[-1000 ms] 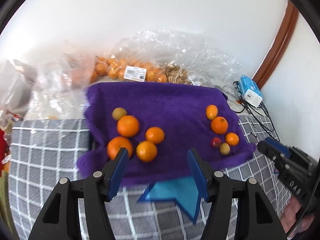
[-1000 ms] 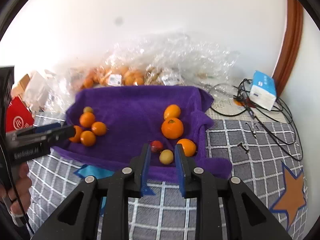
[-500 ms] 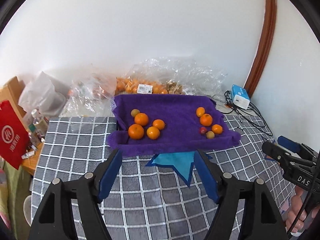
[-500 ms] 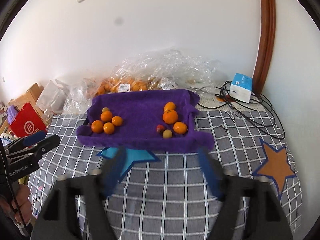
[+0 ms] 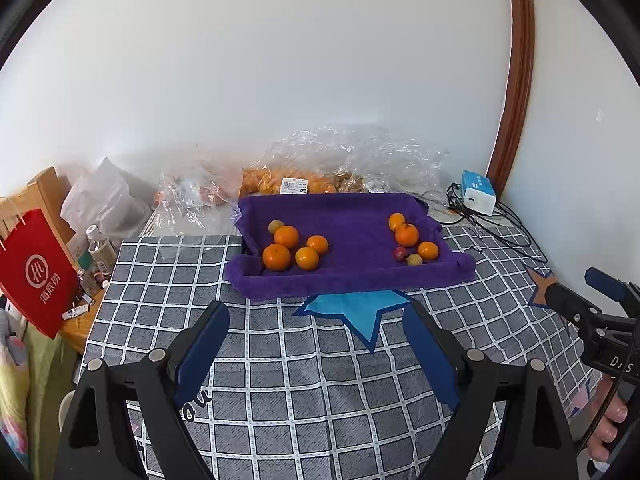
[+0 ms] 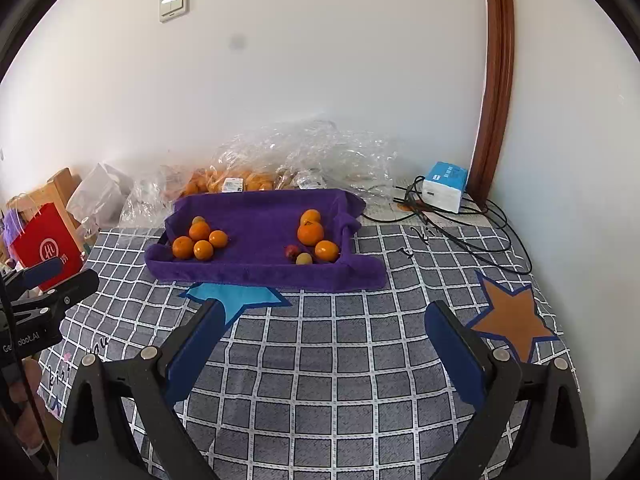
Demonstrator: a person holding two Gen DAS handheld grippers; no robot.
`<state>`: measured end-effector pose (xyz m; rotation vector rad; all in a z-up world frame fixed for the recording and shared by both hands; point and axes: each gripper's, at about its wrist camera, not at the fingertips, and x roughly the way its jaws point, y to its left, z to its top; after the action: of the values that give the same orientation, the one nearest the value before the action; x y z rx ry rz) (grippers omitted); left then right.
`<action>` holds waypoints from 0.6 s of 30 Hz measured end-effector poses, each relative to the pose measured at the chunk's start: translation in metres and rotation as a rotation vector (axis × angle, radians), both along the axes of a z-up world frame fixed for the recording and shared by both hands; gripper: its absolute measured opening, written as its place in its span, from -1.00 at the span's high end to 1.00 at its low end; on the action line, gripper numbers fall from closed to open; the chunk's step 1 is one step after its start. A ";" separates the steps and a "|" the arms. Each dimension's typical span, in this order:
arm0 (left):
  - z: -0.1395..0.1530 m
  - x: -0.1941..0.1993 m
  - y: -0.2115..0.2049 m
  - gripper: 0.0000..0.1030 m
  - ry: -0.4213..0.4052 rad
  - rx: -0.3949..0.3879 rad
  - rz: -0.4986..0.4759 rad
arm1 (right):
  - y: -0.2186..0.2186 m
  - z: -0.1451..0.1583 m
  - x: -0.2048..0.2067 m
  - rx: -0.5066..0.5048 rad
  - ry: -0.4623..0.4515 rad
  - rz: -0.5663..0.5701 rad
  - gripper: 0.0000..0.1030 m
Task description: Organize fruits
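Note:
A tray lined with a purple towel [image 5: 352,276] [image 6: 260,276] stands at the far side of the checked table. On its left lie several oranges [image 5: 277,257] [image 6: 203,249] with a small yellowish fruit [image 5: 276,225]. On its right lie three oranges [image 5: 406,235] [image 6: 310,233], a small red fruit [image 5: 399,254] [image 6: 292,251] and a small yellow fruit [image 5: 414,259] [image 6: 304,258]. My left gripper [image 5: 316,334] is open and empty, well in front of the tray. My right gripper [image 6: 326,334] is open and empty, also in front of it.
Clear plastic bags with more oranges [image 5: 296,182] lie behind the tray against the wall. A blue and white box [image 6: 445,187] with black cables [image 6: 480,240] sits at the back right. A red paper bag [image 5: 34,276] and bottles stand off the table's left edge.
Both grippers have pulled back from the tray and risen. The right gripper went from nearly shut beside the small yellow fruit to wide open. The fruits lie as before.

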<state>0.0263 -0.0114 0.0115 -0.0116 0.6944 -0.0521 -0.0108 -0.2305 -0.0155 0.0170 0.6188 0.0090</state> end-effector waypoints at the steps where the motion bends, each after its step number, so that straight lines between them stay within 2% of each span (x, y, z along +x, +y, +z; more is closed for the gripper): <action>1: -0.001 -0.001 0.000 -0.71 0.003 0.003 -0.002 | -0.001 0.000 -0.002 -0.005 -0.004 -0.003 -0.92; 9: -0.006 -0.003 -0.001 -0.71 -0.003 0.005 0.001 | -0.014 0.000 -0.006 0.050 -0.022 -0.030 -0.92; 18: -0.008 -0.002 0.000 -0.71 0.004 0.008 -0.004 | -0.010 -0.004 -0.006 0.054 -0.017 -0.031 -0.92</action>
<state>0.0239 -0.0112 0.0030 -0.0031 0.6984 -0.0530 -0.0163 -0.2409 -0.0194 0.0788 0.6013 -0.0043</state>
